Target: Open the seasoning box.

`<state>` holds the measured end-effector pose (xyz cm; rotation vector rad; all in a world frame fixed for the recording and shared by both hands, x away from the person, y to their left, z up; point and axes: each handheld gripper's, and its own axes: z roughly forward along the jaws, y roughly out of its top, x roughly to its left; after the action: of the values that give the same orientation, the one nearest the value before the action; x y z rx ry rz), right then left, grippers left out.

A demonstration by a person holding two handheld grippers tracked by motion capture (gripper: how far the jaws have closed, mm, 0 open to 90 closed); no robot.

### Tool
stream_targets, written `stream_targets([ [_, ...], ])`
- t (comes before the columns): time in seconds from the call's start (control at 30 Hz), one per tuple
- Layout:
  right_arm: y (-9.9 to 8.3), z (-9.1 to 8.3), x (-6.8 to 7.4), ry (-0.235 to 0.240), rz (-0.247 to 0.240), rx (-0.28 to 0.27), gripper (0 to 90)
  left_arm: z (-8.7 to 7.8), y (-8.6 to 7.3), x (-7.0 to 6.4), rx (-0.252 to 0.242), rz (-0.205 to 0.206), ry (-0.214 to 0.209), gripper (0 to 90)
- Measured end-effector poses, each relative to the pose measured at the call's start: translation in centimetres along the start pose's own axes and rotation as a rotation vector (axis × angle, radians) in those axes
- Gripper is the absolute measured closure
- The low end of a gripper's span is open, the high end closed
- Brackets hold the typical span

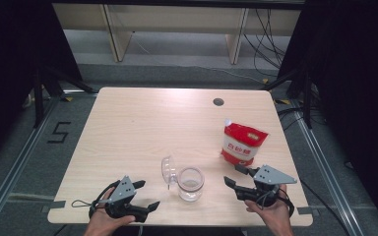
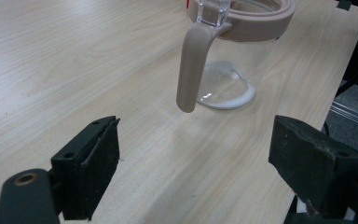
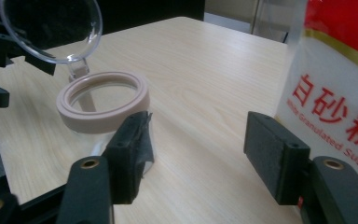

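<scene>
A clear glass jar point(image 1: 191, 183) with a beige rim point(image 3: 103, 100) stands near the table's front edge, its clear hinged lid point(image 1: 168, 169) flipped open to the left. A little white layer lies at its bottom point(image 2: 226, 88); a beige latch point(image 2: 190, 70) hangs down its side. A red and white sugar bag point(image 1: 243, 143) stands upright to the right, also close in the right gripper view point(image 3: 340, 88). My left gripper point(image 1: 146, 195) is open, left of the jar. My right gripper point(image 1: 233, 175) is open between jar and bag. Both hold nothing.
The light wooden table point(image 1: 142, 128) has a round cable hole point(image 1: 218, 102) at the back right. Black curtains flank the table, and pale furniture legs point(image 1: 116, 34) and cables stand on the floor behind it.
</scene>
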<state>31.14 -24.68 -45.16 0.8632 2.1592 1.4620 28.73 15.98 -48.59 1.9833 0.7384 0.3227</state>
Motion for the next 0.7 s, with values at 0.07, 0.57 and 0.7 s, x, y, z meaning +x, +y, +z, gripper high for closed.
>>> stream_targets([
  [0.07, -0.2, -0.2, -0.3, -0.014, 0.018, 0.0, 39.7, 0.0, 0.0, 0.0, 0.002, -0.001, -0.003, 15.8],
  [0.57, -1.5, -1.5, -2.9, -0.15, 0.094, 0.007, 32.9, 0.2, 0.1, -0.1, -0.001, -0.034, 0.008, 15.8],
  [0.7, -1.9, -1.8, -3.6, -0.17, 0.105, 0.012, 31.1, 0.3, 0.1, -0.1, 0.002, -0.032, 0.006, 15.8],
])
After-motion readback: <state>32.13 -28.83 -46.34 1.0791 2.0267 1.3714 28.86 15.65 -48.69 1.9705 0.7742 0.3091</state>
